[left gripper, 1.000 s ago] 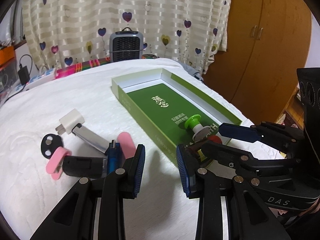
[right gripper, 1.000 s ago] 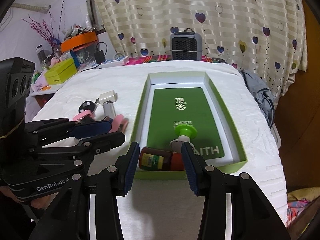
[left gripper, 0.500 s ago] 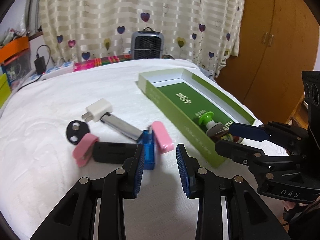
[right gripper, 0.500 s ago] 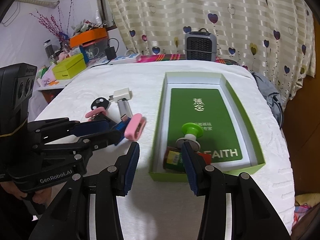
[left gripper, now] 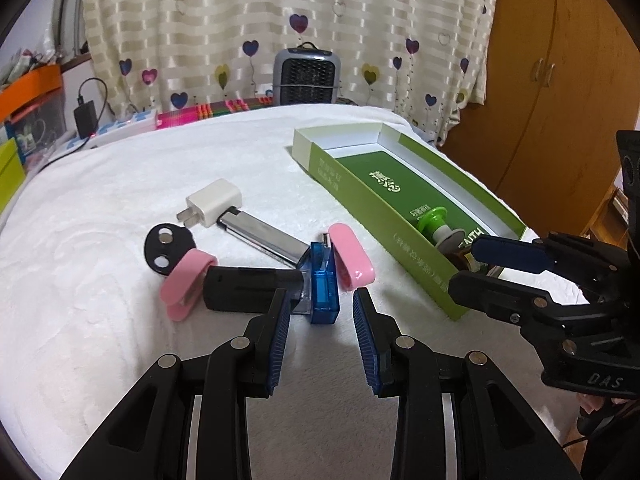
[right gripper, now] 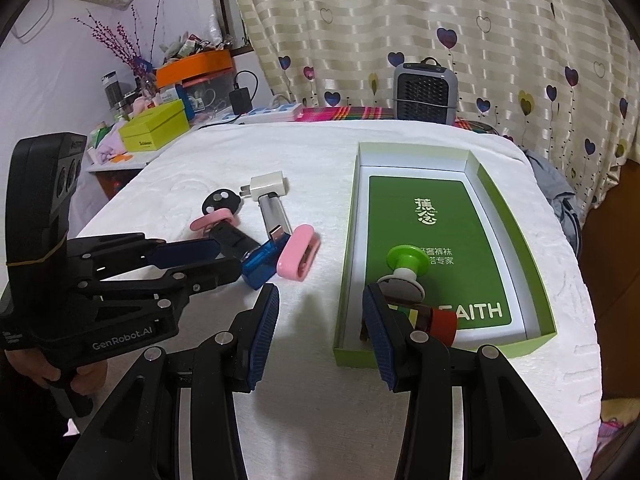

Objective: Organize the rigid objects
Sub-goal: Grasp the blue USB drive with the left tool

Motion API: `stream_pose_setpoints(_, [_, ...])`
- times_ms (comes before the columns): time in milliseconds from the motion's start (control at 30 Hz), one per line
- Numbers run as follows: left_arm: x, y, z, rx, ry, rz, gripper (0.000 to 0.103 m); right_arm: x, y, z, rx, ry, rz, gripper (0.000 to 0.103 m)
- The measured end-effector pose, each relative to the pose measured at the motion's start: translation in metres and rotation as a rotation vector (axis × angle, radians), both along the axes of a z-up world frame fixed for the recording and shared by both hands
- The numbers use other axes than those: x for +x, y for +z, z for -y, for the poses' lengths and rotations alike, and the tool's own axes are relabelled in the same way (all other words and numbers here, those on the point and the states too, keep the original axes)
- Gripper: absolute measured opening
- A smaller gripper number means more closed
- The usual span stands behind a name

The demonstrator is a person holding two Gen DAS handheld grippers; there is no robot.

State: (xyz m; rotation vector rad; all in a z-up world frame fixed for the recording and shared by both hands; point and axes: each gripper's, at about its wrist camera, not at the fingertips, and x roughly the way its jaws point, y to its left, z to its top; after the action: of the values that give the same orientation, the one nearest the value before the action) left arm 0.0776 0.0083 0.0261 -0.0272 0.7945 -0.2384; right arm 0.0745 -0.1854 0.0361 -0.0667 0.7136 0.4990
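A pile of small items lies on the white cloth: a white charger plug (left gripper: 216, 202), a silver stick (left gripper: 260, 236), a black round fob (left gripper: 166, 246), two pink clips (left gripper: 350, 256) (left gripper: 184, 282), a black block (left gripper: 248, 288) and a blue translucent box (left gripper: 323, 282). My left gripper (left gripper: 320, 312) hovers just short of the blue box, its jaws opening with nothing between them. The green box (right gripper: 346, 280) holds a green-capped stopper (right gripper: 404, 266) and a small red-capped bottle (right gripper: 438, 322). My right gripper (right gripper: 318, 304) stands open at the box's near left corner, empty.
A grey heater (right gripper: 424, 94) stands at the back edge by the heart-print curtain. A cluttered side table with a yellow-green box (right gripper: 154, 128) is at the far left. A wooden wardrobe (left gripper: 560, 100) rises on the right. Bare white cloth (left gripper: 120, 180) lies behind the pile.
Both grippers swung left, from the green box toward the pile. The left now faces the blue box and its jaws stand slightly wider. The right no longer frames the bottle.
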Motion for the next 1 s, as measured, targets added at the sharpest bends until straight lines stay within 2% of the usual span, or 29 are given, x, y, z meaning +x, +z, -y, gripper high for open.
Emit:
stream_pose_setpoints(367, [0.03, 0.0, 0.012, 0.058, -0.003, 0.02, 0.035, 0.001, -0.003, -0.001, 0.004, 0.006, -0.001, 0.045])
stream_pose_setpoints(433, [0.033, -0.001, 0.014, 0.064, -0.012, 0.022, 0.033, 0.001, -0.003, -0.001, 0.005, 0.006, -0.001, 0.045])
stream_pose_setpoints(467, [0.034, -0.003, 0.015, 0.065, -0.015, 0.018, 0.028, 0.002, -0.003, -0.001, 0.005, 0.007, -0.001, 0.045])
stream_pose_setpoints(633, [0.04, -0.005, 0.016, 0.069, -0.012, 0.018, 0.025, 0.002, -0.002, -0.001, 0.007, 0.005, 0.001, 0.045])
stream_pose_setpoints(700, [0.041, -0.005, 0.016, 0.073, -0.01, 0.023, 0.014, 0.003, -0.002, -0.001, 0.008, 0.005, 0.0, 0.045])
stream_pose_setpoints(1000, [0.029, -0.003, 0.011, 0.06, -0.025, 0.038, 0.013, 0.002, -0.001, -0.004, 0.004, 0.011, -0.001, 0.045])
